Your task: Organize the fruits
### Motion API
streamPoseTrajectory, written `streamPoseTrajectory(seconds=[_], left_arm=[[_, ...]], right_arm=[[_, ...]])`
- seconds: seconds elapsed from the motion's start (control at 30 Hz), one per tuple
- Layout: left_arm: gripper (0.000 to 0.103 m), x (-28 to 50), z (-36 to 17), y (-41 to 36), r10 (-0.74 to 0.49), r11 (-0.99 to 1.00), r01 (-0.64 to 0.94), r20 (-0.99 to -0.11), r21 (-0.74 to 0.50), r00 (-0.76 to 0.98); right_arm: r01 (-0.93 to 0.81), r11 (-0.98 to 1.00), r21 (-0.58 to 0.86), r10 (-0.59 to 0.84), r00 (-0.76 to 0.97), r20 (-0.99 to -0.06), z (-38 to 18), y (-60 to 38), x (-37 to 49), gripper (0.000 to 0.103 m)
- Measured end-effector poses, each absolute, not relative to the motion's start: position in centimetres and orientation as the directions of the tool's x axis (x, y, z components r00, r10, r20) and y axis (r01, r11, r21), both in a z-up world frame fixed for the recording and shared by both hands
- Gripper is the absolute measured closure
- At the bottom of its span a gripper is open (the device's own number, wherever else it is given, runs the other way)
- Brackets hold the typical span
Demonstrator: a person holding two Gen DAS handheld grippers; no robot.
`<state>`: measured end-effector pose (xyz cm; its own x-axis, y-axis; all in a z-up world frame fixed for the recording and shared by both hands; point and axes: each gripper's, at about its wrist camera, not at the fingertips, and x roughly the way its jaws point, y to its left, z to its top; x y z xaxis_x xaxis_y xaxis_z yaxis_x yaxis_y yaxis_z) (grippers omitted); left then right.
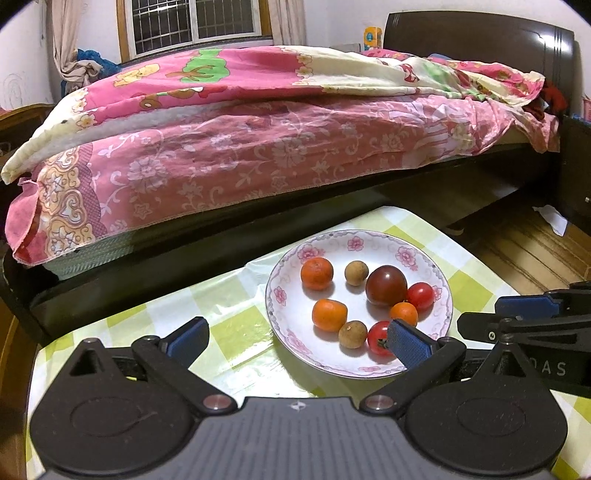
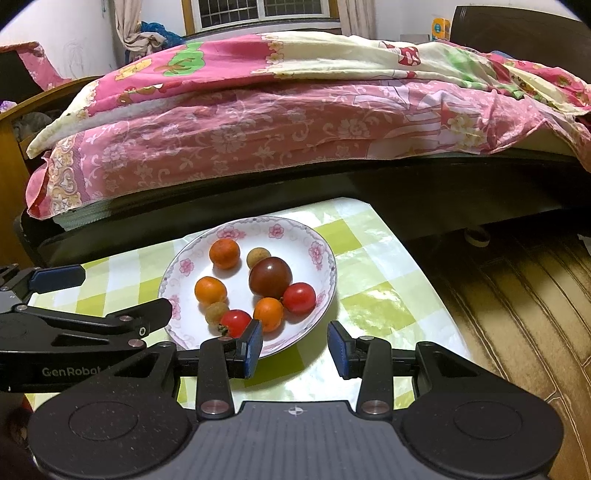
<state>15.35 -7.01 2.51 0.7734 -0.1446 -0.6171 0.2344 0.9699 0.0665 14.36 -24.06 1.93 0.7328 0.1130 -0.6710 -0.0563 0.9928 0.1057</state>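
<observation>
1. Covering the table (image 1: pixel 236 325) is a green-and-white checked cloth; behind it, across the upper half of both frames, runs a bed (image 1: pixel 258 140) under a pink flowered quilt, with a barred window (image 1: pixel 192 22) at the top.
2. A flowered plate (image 1: pixel 424 254) sits at lower centre, holding three oranges, two small brown fruits, two red tomatoes and a dark tomato (image 1: pixel 386 286).
3. The left gripper (image 1: pixel 295 341) has its fingers wide apart and holds nothing; its right finger overlaps the plate's near rim.
4. The right gripper (image 2: pixel 295 349) is also spread and holds nothing, just before the plate.
5. Only the right view shows the wooden floor (image 2: pixel 517 295) widely, at lower right.
</observation>
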Motion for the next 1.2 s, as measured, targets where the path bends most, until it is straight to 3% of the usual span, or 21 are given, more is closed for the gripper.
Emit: streamPoseTrajectory(seconds=[1.2], left_arm=[[0.000,8.1,3.2,-5.1,-0.134,0.978,0.203,-0.631,0.038,0.764]], right_arm=[[-0.056,0.989,0.140,0.137,0.716,-0.684,2.5,-22.4,8.3,0.066]])
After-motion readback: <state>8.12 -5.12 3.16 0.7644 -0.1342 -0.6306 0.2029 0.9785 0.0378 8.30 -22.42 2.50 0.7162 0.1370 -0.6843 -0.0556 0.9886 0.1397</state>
